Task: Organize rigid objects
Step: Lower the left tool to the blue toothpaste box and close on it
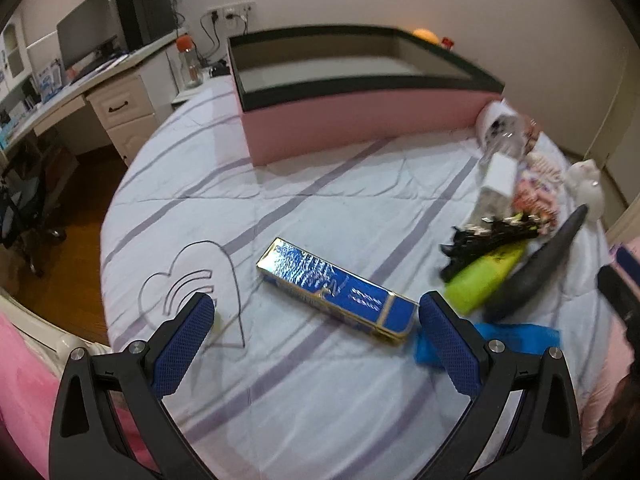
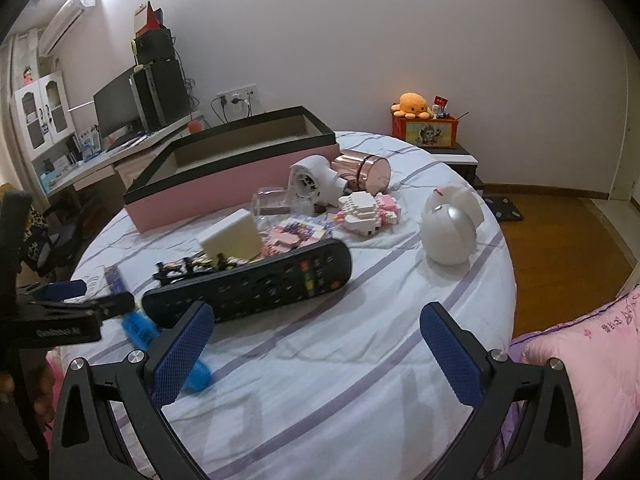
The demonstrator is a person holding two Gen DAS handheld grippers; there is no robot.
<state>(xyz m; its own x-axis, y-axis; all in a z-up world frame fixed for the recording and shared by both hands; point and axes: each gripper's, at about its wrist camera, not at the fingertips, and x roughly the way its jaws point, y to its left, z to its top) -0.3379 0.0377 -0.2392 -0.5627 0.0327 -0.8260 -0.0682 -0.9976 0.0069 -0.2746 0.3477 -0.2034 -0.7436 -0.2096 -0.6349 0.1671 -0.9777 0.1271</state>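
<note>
Dim indoor light w/ a bluish cast; glare blows out the upper left of the right wrist view. Left wrist view shows motion blur, esp. right side. Heavy fisheye bending and dark vignette at corners in both.

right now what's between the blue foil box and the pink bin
Nothing: in the left wrist view, only bare striped bedsheet lies between the blue foil box and the pink bin. The clutter sits off to the side.
</note>
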